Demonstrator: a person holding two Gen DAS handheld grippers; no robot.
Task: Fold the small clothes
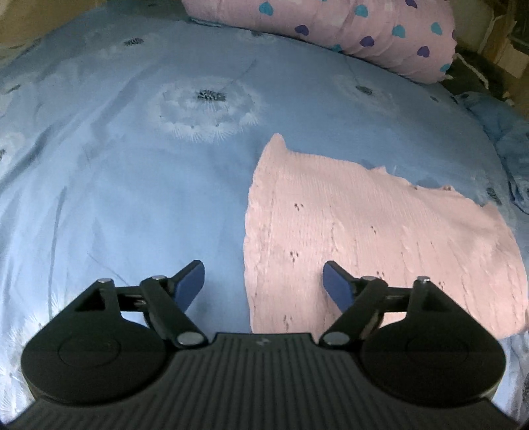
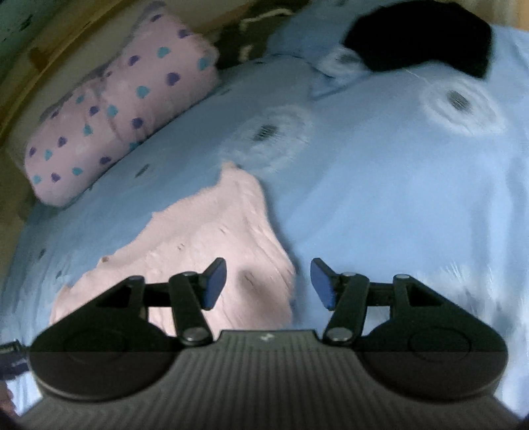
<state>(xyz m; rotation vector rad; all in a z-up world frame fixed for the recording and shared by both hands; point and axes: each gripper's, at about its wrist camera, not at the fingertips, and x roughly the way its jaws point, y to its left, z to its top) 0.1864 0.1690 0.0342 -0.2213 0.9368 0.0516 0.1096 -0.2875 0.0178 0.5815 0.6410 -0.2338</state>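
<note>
One pink knit garment (image 1: 380,244) lies flat on the blue dandelion-print bedspread (image 1: 132,182), toward its near edge. One pink pillow with heart spots (image 1: 347,29) sits at the far edge, and one black cloth (image 2: 420,36) near a far corner. The left gripper (image 1: 264,284) and right gripper (image 2: 268,282) both hover with fingers spread apart, holding nothing. No writing is legible.
</note>
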